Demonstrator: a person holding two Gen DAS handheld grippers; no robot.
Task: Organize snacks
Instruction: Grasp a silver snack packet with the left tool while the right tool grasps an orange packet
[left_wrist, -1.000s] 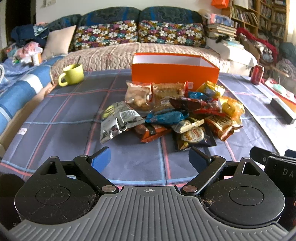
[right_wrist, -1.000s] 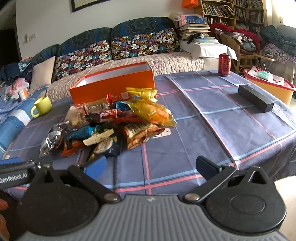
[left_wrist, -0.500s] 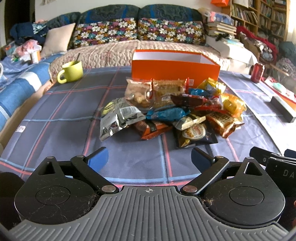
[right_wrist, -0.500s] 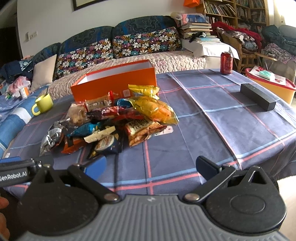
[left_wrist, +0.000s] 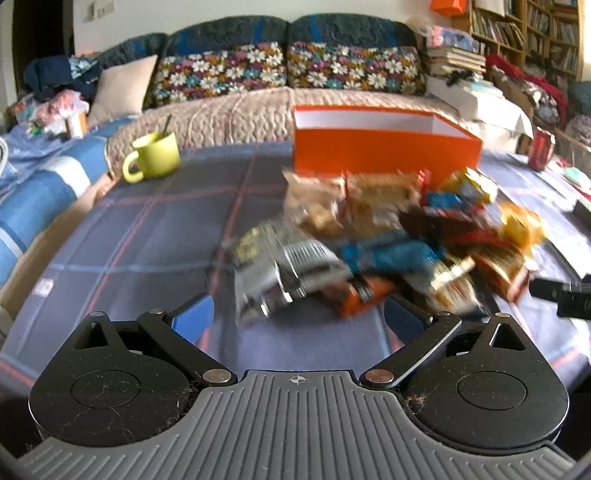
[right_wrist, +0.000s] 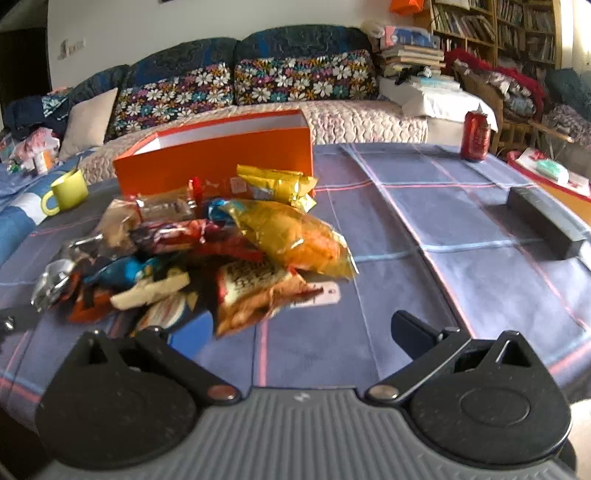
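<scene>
A heap of snack packets (left_wrist: 373, 240) lies on the plaid tablecloth in front of an open orange box (left_wrist: 384, 147). My left gripper (left_wrist: 299, 317) is open and empty, close in front of a silver packet (left_wrist: 280, 269) at the heap's near left. My right gripper (right_wrist: 301, 336) is open and empty, just before the heap (right_wrist: 207, 251), near a red-brown packet (right_wrist: 255, 291) and a yellow bag (right_wrist: 291, 236). The orange box (right_wrist: 218, 158) stands behind the heap.
A green mug (left_wrist: 153, 157) stands at the table's far left. A red can (right_wrist: 476, 134) and a black bar-shaped box (right_wrist: 546, 221) are on the right side. A sofa with flowered cushions (left_wrist: 280, 70) lies behind the table.
Both grippers have moved forward toward the snack heap, which looks larger and closer now. Both stay open and empty.
</scene>
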